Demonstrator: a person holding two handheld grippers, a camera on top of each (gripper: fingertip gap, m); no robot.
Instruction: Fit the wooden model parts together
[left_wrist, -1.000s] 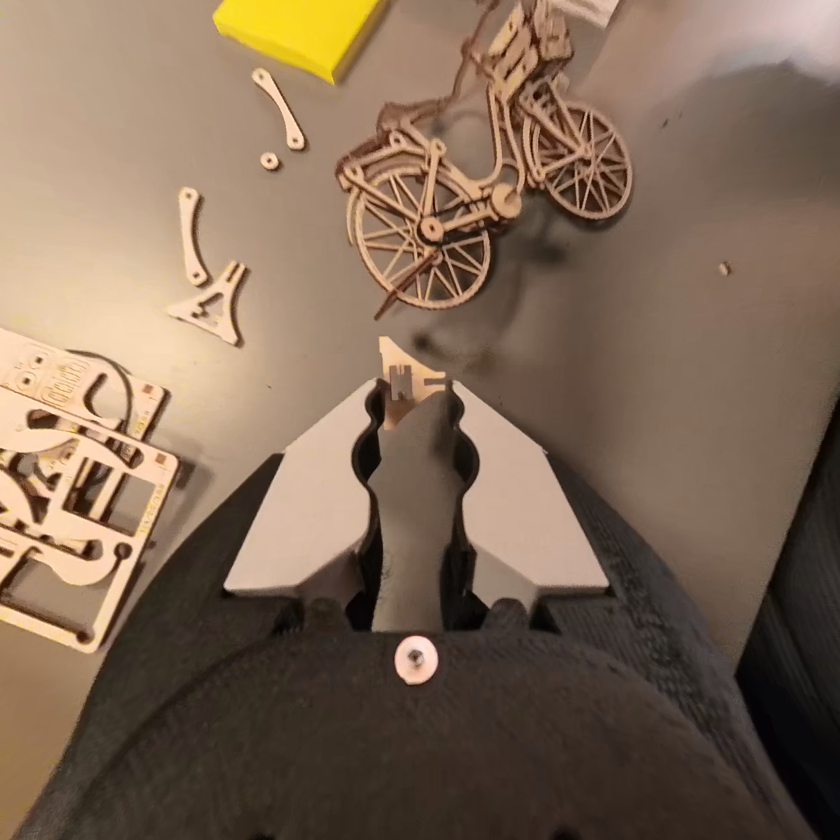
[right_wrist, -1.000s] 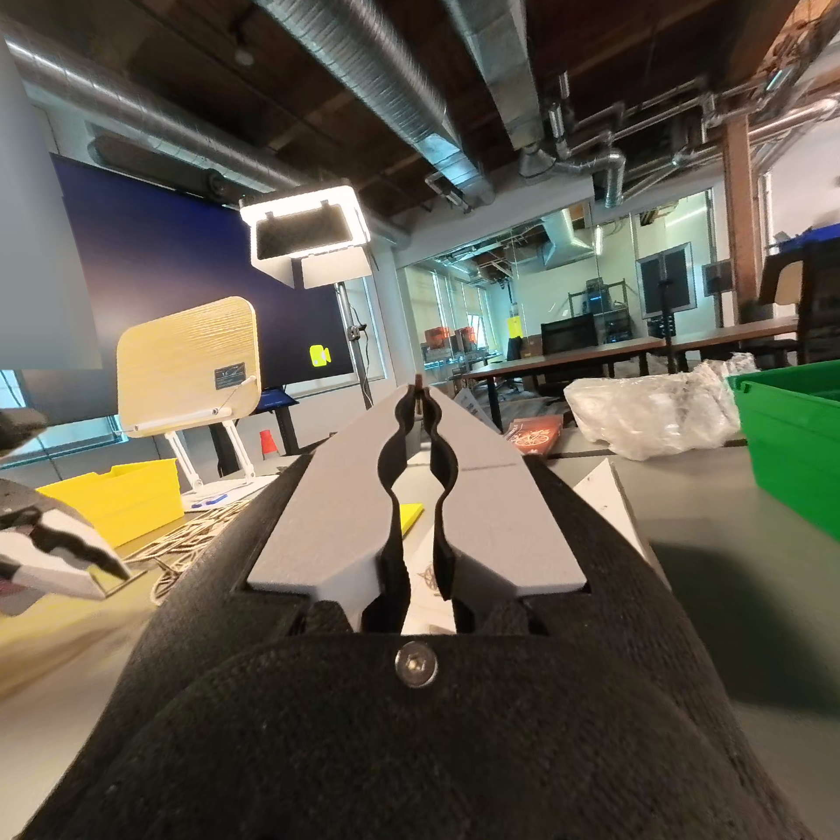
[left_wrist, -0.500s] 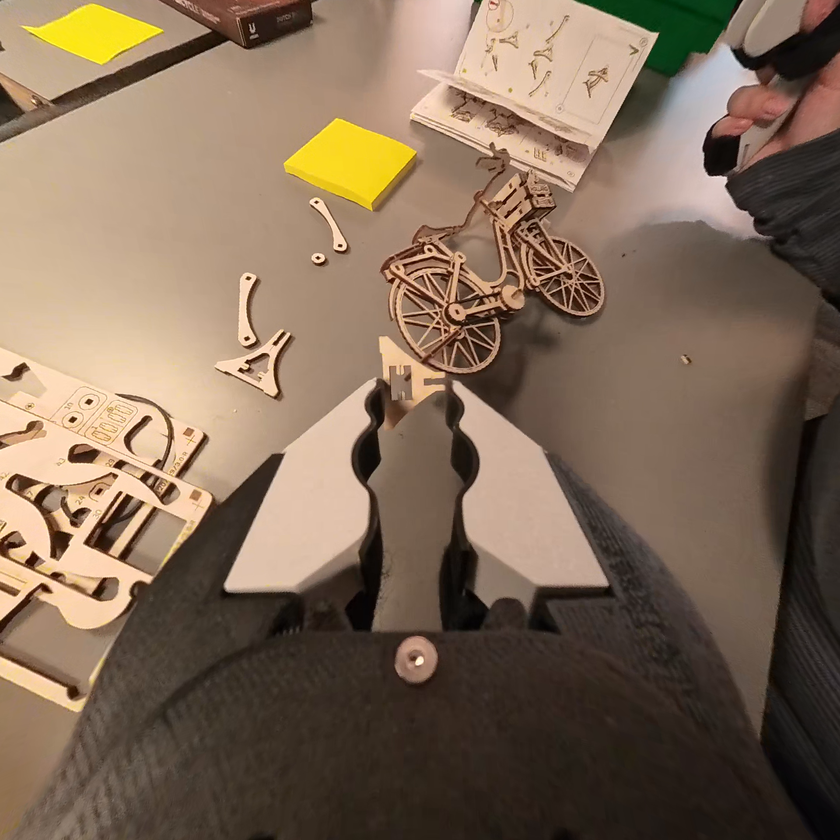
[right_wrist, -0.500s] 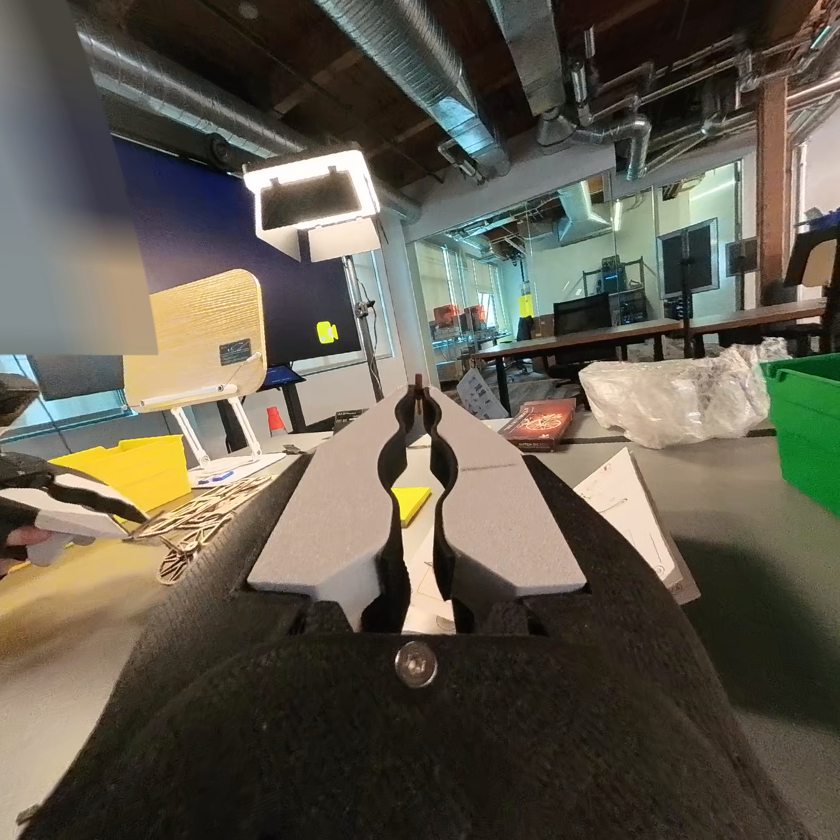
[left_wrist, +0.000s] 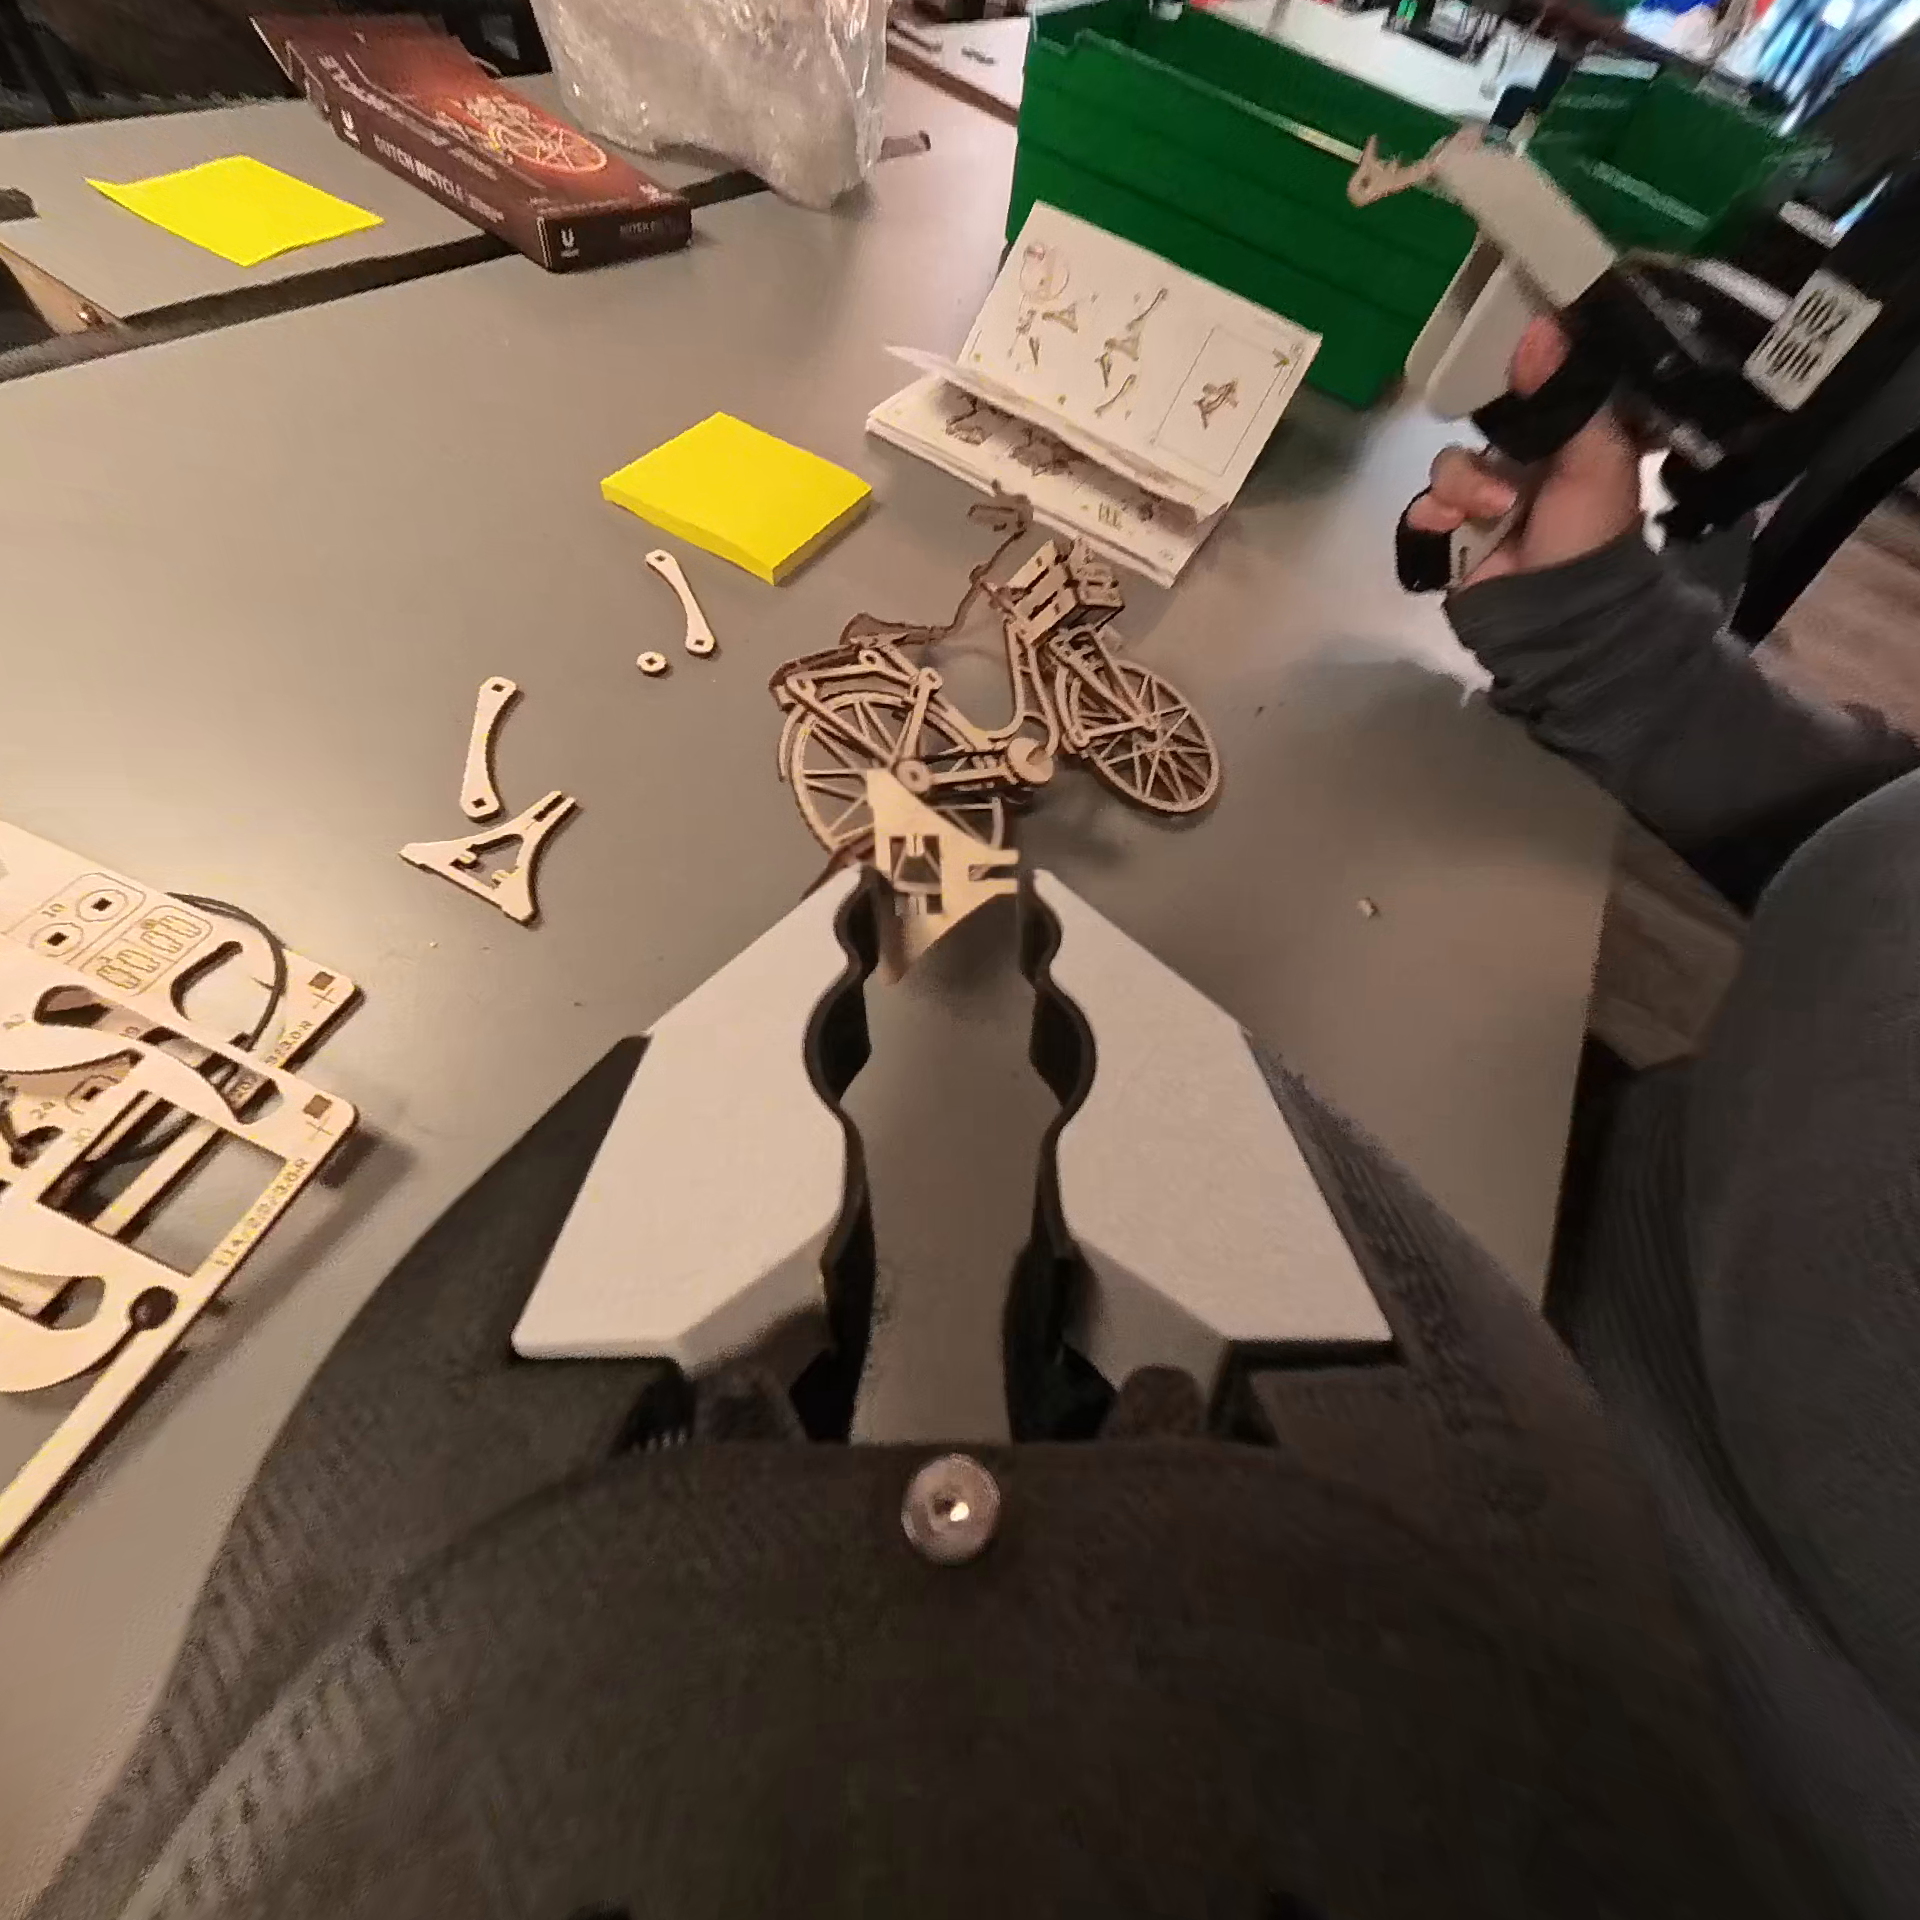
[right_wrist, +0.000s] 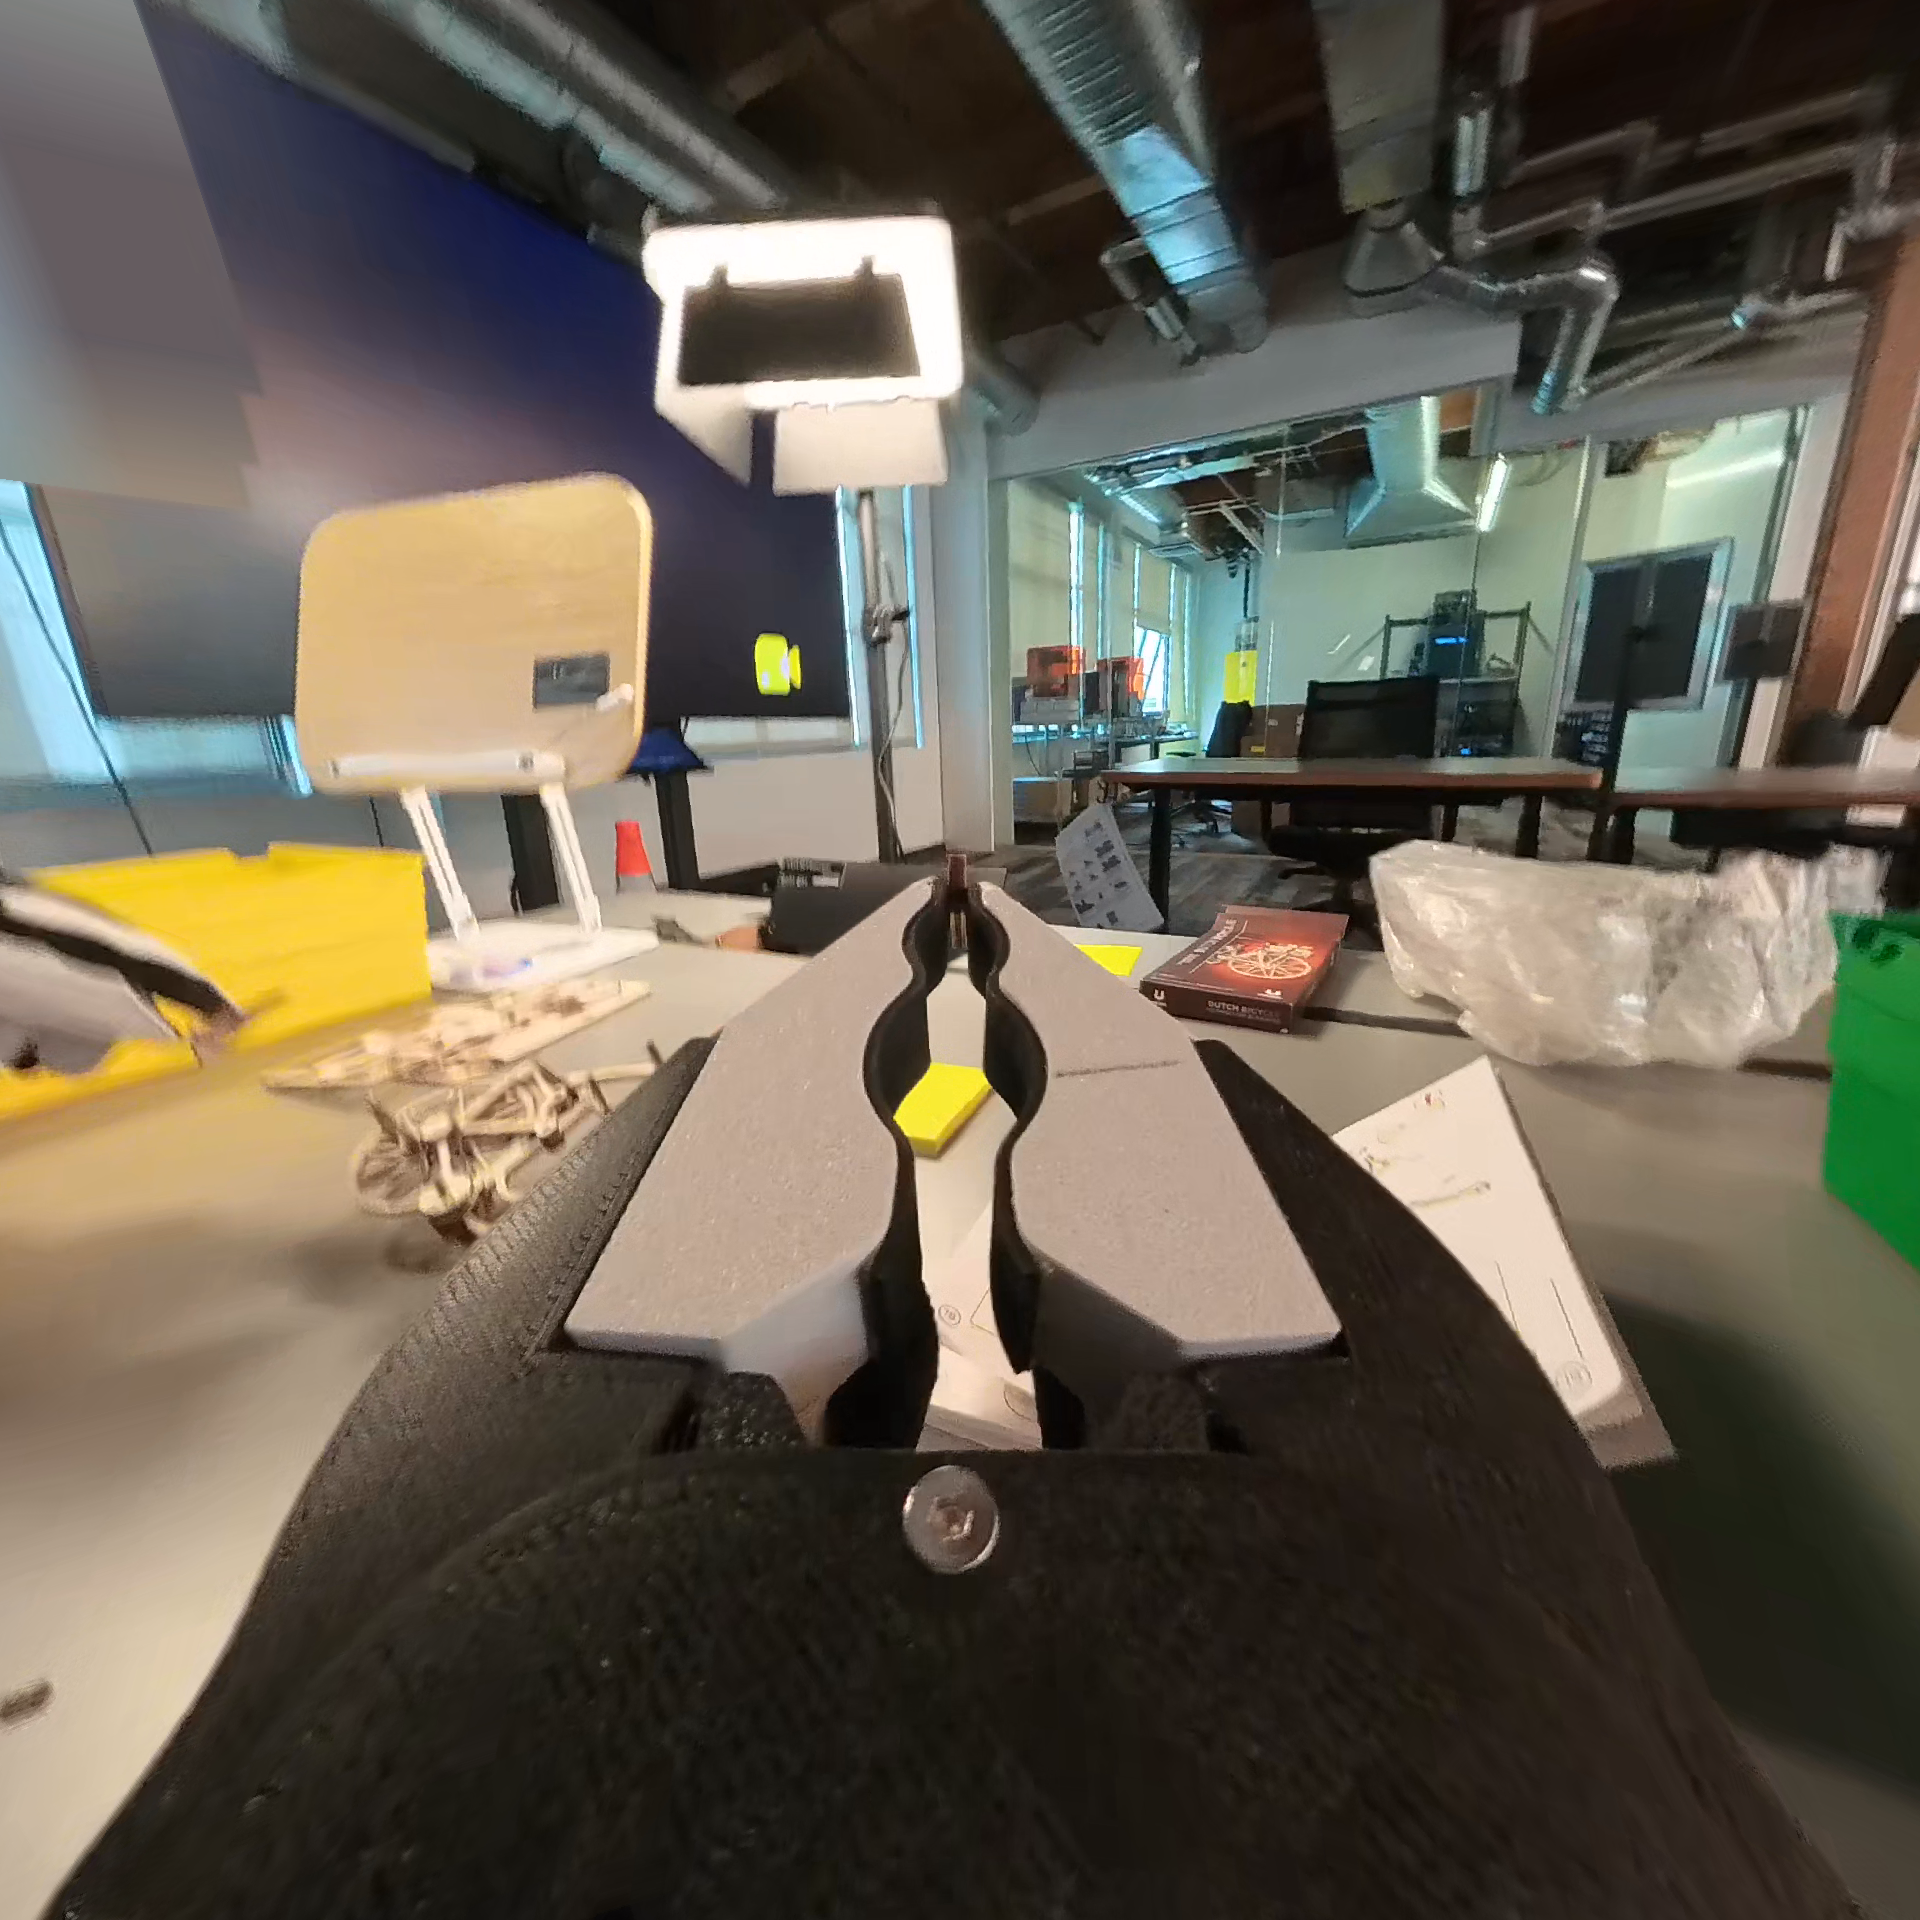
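the left gripper (left_wrist: 943, 894) was clamped on a small triangular wooden part (left_wrist: 930, 871), its fingers narrowed onto the piece and held above the grey bench (left_wrist: 312, 499). just beyond the part, the wooden bicycle model (left_wrist: 997, 727) lay on its side near the middle of the bench. loose wooden pieces (left_wrist: 488, 810) lay to its left, and cut-out parts sheets (left_wrist: 156, 1060) sat at the bench's left edge. a yellow sticky pad (left_wrist: 738, 494) lay behind the loose pieces, an open instruction booklet (left_wrist: 1101, 364) behind the bicycle, and a green bin (left_wrist: 1226, 156) at the far right edge.

the right gripper (right_wrist: 958, 896) was raised over the bench's right side, its fingers nearly closed on a thin dark-edged wooden piece (right_wrist: 957, 869) pinched at the tips. in the left wrist view a pale wooden shape (left_wrist: 1387, 179) stuck out from that gripper's tips.
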